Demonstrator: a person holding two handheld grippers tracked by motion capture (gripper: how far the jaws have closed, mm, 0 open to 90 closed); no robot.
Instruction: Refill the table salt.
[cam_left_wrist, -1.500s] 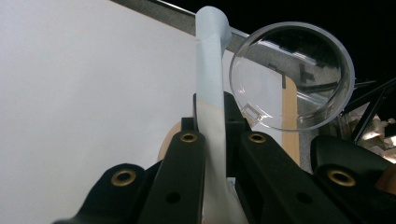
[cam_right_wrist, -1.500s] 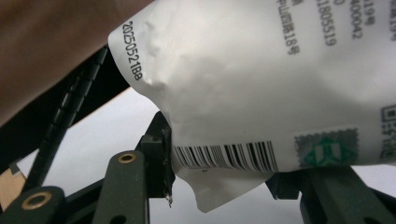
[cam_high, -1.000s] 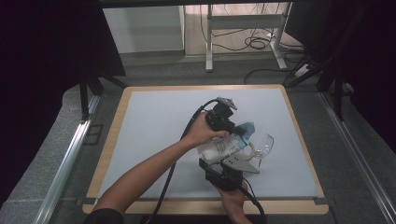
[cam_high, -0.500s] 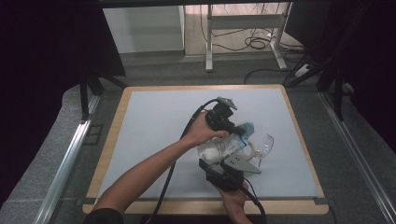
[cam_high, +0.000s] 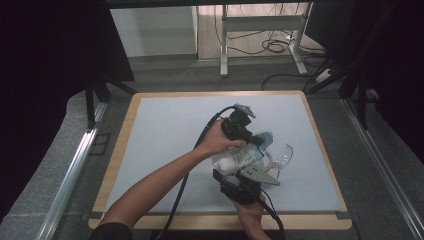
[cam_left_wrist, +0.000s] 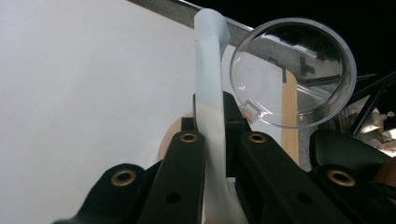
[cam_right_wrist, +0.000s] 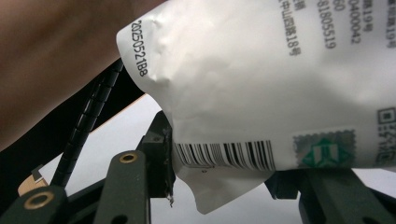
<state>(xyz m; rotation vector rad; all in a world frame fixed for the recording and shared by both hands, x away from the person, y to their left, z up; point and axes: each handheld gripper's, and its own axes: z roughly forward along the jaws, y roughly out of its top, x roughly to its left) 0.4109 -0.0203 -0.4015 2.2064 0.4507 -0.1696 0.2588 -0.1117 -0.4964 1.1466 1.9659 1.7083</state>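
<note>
Pale blue mat (cam_high: 165, 150), wood-edged. One crinkly white pouch (cam_right_wrist: 261, 84) mid-table; left gripper (cam_left_wrist: 212, 135) clamped on its flat top strip, right gripper (cam_right_wrist: 224, 168) clamped on its bottom. One clear round cup (cam_left_wrist: 292, 70) beside.

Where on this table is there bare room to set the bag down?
The left half of the table, between the wooden rim and the forearm, is bare, as is the far strip. It is crowded near right, around the bag, clear cup, left gripper and right gripper.
</note>
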